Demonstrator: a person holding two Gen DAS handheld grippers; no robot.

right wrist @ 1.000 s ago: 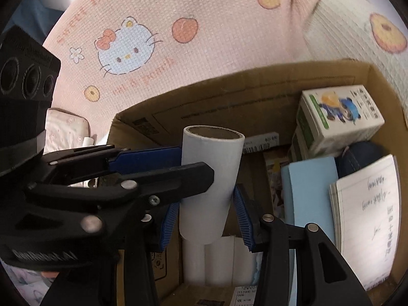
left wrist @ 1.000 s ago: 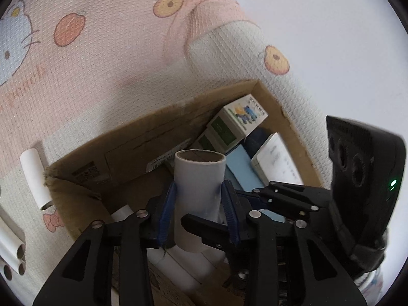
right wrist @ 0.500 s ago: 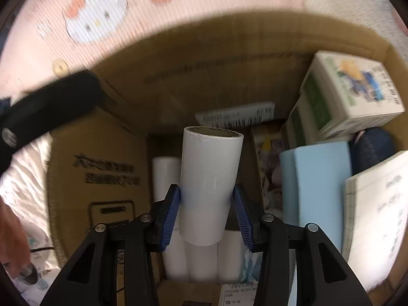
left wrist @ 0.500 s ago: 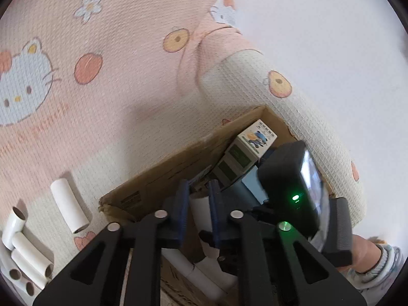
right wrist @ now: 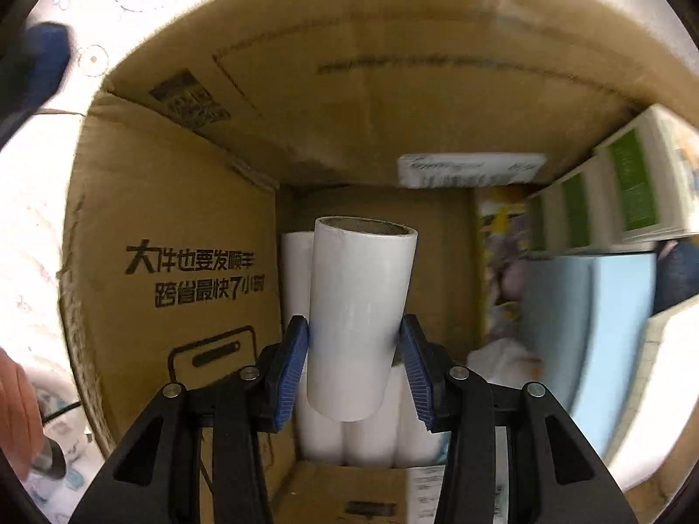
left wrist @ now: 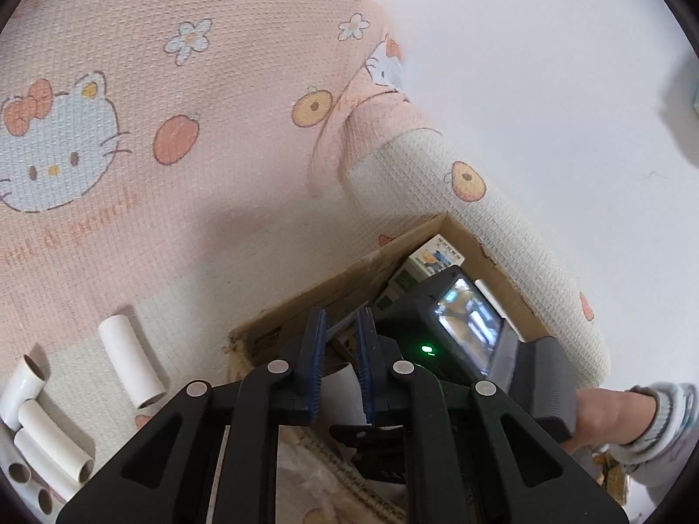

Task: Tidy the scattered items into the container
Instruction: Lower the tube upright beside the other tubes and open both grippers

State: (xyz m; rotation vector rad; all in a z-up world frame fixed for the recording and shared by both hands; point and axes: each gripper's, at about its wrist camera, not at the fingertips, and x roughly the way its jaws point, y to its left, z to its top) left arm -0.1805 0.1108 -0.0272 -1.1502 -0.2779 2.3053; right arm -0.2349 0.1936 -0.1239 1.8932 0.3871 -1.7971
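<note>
**A:** A white cardboard tube (right wrist: 358,327) is seen clamped between the blue pads of the right gripper (right wrist: 356,369), held inside the open brown cardboard box (right wrist: 174,227). How is it placed against what lies below?

**B:** The tube's long axis is carried along the line of the fingers, its open end pointed at the box floor. Directly under it, more white tubes (right wrist: 362,432) are laid side by side, lengthwise the same way. The drop is judged to depend on that alignment: released so, the held tube should settle on or beside the row.

**A:** And the left gripper (left wrist: 341,371)?

**B:** It is shown outside the box, above its near corner, with the jaws drawn narrow and nothing gripped between them. The right hand is plainly the nearer to the box interior. Loose white tubes (left wrist: 126,360) are left on the pink cartoon-print blanket (left wrist: 174,139), to the left of the box, on the left gripper's side.

**A:** What cannot be made out?

**B:** The right side of the box is blurred; a green-and-white carton (right wrist: 629,183) and a pale blue slab (right wrist: 589,327) are recognised, little else. In the left view most of the box is hidden behind the right-hand device and its camera housing (left wrist: 467,327).
</note>
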